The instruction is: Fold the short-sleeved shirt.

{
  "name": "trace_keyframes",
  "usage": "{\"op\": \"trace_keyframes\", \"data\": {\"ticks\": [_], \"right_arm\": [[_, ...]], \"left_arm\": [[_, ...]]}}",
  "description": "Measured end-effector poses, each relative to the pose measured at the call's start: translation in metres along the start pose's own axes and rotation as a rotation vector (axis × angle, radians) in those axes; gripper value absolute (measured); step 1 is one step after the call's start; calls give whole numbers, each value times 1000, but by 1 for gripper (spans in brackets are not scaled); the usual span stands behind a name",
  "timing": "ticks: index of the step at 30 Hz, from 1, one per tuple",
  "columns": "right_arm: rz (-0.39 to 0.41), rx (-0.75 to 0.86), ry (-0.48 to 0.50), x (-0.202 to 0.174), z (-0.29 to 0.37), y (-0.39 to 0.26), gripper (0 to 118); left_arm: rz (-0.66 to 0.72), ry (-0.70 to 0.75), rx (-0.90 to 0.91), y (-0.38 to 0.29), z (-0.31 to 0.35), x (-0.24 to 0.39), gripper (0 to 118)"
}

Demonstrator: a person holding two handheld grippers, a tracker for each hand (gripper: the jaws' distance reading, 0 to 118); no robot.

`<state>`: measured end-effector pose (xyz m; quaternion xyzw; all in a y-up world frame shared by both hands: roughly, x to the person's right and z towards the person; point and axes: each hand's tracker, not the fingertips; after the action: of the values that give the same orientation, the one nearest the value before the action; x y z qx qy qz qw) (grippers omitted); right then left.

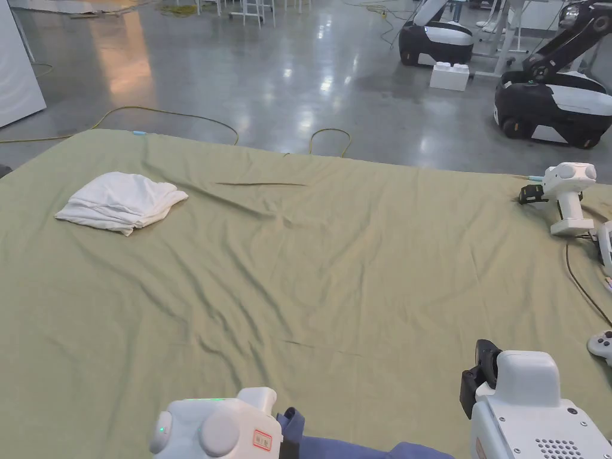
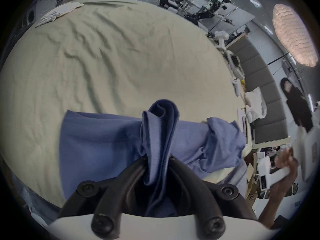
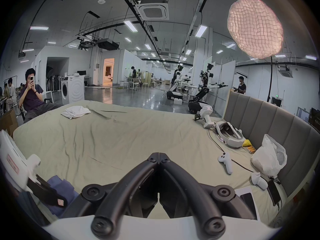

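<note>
We see the blue shirt point(image 2: 107, 145) lying at the near edge of the bed point(image 1: 334, 263), spread partly flat over the olive sheet, with its far end bunched into soft wrinkles. One part of it is gathered into a thick, ribbed, rolled fold that rises upright between the jaws of our left gripper point(image 2: 158, 159), and both jaws press on that fold (the cloth sticks up well past the tips). In the head view a strip of the same blue fabric shows at the bottom edge, just beside the white body of the left gripper. Our right gripper point(image 3: 159, 154) hovers over bare sheet near the shirt, its jaws closed tip to tip with nothing between them. Farther out, a folded white garment point(image 1: 119, 200) rests near the far left corner of the bed, well apart from the shirt. A spare white gripper point(image 1: 565, 197) stands at the right edge, near a headset point(image 3: 228, 134) and a controller point(image 3: 225, 162).
</note>
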<state>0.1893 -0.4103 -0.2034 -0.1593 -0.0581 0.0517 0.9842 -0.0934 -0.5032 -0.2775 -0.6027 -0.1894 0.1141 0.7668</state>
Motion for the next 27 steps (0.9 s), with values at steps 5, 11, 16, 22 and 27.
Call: {"op": "trace_keyframes", "data": {"ticks": [5, 11, 16, 22, 27], "right_arm": [[1, -15, -10, 4, 1, -4, 0], [0, -23, -15, 7, 2, -6, 0], [1, -25, -16, 8, 4, -7, 0], [-3, -34, -15, 8, 4, -10, 0], [-1, -42, -12, 8, 4, -12, 0]], "left_arm": [[-6, 10, -32, -3, -12, 9, 24], [-3, -48, -18, 2, 18, 13, 47], [22, -146, 78, 8, 57, 11, 32], [-74, -23, 85, 8, 45, 14, 12], [-111, 27, -46, -8, 2, 22, 9]]}}
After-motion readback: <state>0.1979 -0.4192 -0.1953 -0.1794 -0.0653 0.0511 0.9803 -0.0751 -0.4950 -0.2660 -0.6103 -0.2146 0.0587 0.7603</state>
